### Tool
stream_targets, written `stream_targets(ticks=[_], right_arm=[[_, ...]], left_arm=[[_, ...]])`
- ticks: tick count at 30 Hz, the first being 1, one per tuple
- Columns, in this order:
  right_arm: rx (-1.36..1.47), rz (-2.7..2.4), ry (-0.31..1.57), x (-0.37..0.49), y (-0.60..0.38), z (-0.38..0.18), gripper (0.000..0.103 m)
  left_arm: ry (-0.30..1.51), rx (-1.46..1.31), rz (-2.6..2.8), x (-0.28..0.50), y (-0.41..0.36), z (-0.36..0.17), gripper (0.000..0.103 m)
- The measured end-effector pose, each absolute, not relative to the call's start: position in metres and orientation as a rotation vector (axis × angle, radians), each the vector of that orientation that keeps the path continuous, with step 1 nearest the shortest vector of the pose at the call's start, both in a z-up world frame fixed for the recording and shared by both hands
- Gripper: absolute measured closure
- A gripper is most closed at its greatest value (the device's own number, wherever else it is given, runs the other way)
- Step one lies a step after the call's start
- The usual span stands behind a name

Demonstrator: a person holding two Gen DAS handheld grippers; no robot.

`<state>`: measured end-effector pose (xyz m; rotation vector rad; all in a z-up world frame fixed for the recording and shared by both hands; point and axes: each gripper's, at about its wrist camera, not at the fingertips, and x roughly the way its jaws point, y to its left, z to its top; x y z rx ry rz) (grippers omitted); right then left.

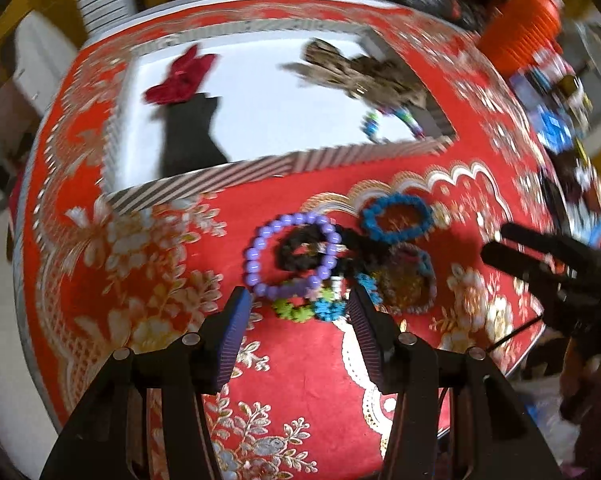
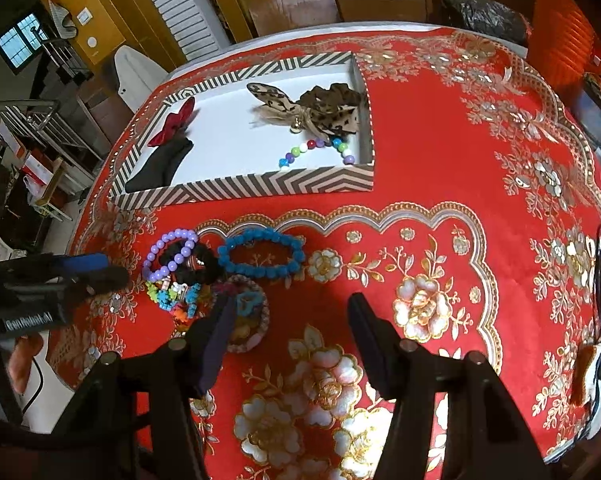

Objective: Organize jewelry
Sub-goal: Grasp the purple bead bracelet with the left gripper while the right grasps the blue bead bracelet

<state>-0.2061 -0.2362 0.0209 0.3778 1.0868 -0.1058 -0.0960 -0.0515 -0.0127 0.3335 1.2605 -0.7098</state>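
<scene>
A red cloth with gold flowers covers the tabletop (image 2: pixel 440 128). In the upper middle of the right wrist view sits a shallow striped box (image 2: pixel 244 192) with a white floor. It already holds a red bow (image 2: pixel 172 122) and a black cloth piece (image 2: pixel 160 168) at its left end, and a leopard-print scrunchie (image 2: pixel 320 108) and a string of coloured beads (image 2: pixel 320 148) at its right end, so it looks like the place where sorted pieces go.

The unsorted jewelry lies in a loose heap on the cloth just below the box, left of centre in that view. A purple bead bracelet (image 2: pixel 172 254) overlaps a black scrunchie (image 2: pixel 192 264); a blue bracelet (image 2: pixel 260 254) lies to their right; a bracelet of multicoloured pieces (image 2: pixel 172 294) and a woven bangle (image 2: pixel 248 320) sit lower down. They touch and overlap, so lifting one may drag its neighbour.

The left gripper (image 1: pixel 296 308) hangs over the heap in its own view, its fingers (image 1: pixel 232 332) spread wide on either side of the multicoloured bracelet and the lower edge of the purple one, pressing on nothing. It appears lined up to pick from this near edge of the pile.

The right gripper (image 2: pixel 288 320) has its fingers (image 2: pixel 364 328) about half spread and empty; its left finger stands in front of the woven bangle, the gap lying over bare cloth to the right of the heap.
</scene>
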Motion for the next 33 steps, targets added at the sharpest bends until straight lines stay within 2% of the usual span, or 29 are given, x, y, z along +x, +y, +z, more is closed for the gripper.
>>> stream_targets(ticks=[8, 9, 11, 14, 24, 26, 27, 30, 33], right_arm=[[0.383, -0.070, 1.090, -0.193, -0.239, 0.019, 0.043], [0.382, -0.069, 1.093, -0.191, -0.240, 0.018, 0.043], [0.384, -0.064, 1.099, -0.186, -0.242, 0.015, 0.045], [0.393, -0.057, 1.109, -0.177, -0.246, 0.007, 0.050], [0.360, -0.037, 1.176, -0.147, -0.250, -0.021, 0.051], [0.340, -0.042, 1.180, -0.143, -0.250, -0.027, 0.058], [0.303, -0.059, 1.173, -0.141, -0.248, -0.028, 0.071], [0.269, -0.028, 1.169, -0.138, -0.245, -0.030, 0.093], [0.246, -0.020, 1.178, -0.135, -0.241, -0.026, 0.093]], left_arm=[[1.268, 0.463, -0.784, -0.094, -0.072, -0.027, 0.070], [1.272, 0.475, -0.783, -0.093, -0.074, -0.029, 0.073], [1.295, 0.483, -0.781, -0.088, -0.078, -0.036, 0.096], [1.322, 0.441, -0.795, -0.080, -0.078, -0.041, 0.103], [1.359, 0.301, -0.810, -0.060, -0.061, -0.027, 0.103], [1.358, 0.289, -0.803, -0.057, -0.057, -0.026, 0.103], [1.361, 0.274, -0.797, -0.055, -0.055, -0.025, 0.103], [1.374, 0.216, -0.783, -0.048, -0.045, -0.023, 0.103], [1.360, 0.182, -0.771, -0.044, -0.037, -0.013, 0.103]])
